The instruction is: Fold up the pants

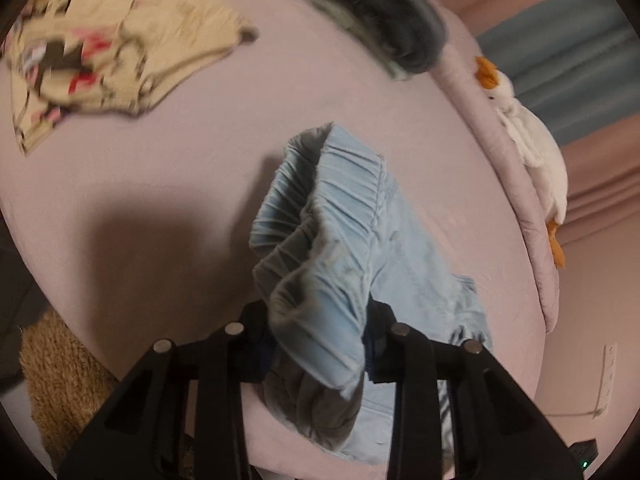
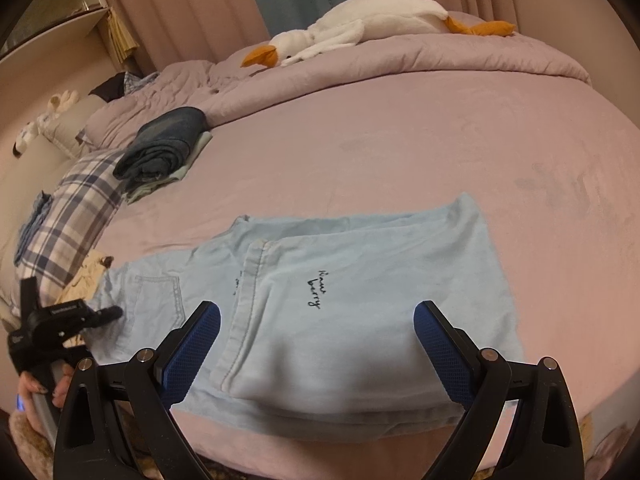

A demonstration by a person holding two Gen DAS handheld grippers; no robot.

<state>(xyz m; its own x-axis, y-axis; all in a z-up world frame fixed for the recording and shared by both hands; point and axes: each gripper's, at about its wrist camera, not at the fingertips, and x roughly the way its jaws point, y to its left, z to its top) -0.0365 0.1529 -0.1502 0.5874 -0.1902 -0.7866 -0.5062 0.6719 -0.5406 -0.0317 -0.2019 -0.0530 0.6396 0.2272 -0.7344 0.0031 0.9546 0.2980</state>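
Observation:
Light blue pants [image 2: 340, 300] lie on the pink bed, legs folded over the upper part, small dark lettering on top. My left gripper [image 1: 320, 344] is shut on the pants' gathered elastic waistband [image 1: 320, 220] and holds it lifted above the bed. In the right wrist view the left gripper [image 2: 96, 316] grips the pants' left edge. My right gripper [image 2: 316, 344] is open and empty, its blue pads [image 2: 444, 356] on either side of the folded pants near the bed's front edge.
A folded pile of dark jeans [image 2: 168, 144] lies at the back left. A white plush goose [image 2: 360, 28] rests on the rolled quilt [image 2: 440, 60]. A plaid pillow [image 2: 76, 216] lies left. A cream printed garment [image 1: 104, 56] lies on the bed.

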